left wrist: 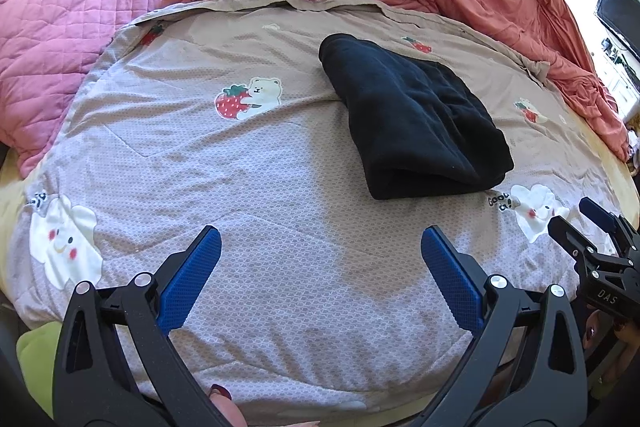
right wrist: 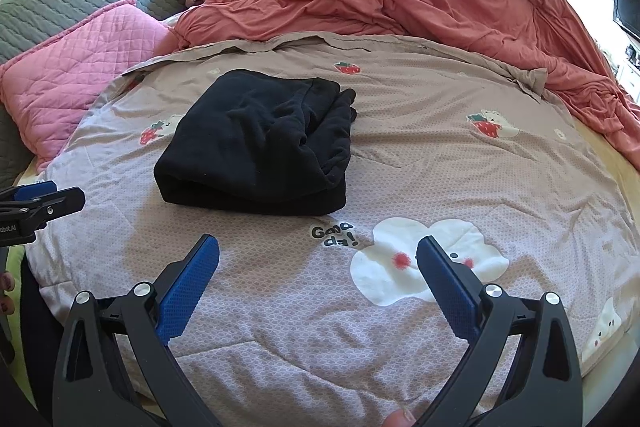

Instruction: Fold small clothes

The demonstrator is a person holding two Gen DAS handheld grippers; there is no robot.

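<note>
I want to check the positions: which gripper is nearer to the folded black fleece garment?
Neither clearly. The folded black fleece garment lies ahead and right of the left gripper, and ahead and left of the right gripper. Both are open, apart from it.

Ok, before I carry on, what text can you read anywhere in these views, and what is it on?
"Good da!" on the printed quilt, beside a white cloud face.
"DAS" on the right gripper body, seen from the left wrist.
"obotAI", cut off by the frame edge, on the left gripper body.
Print at the quilt's near left corner: too blurred to read.
</note>
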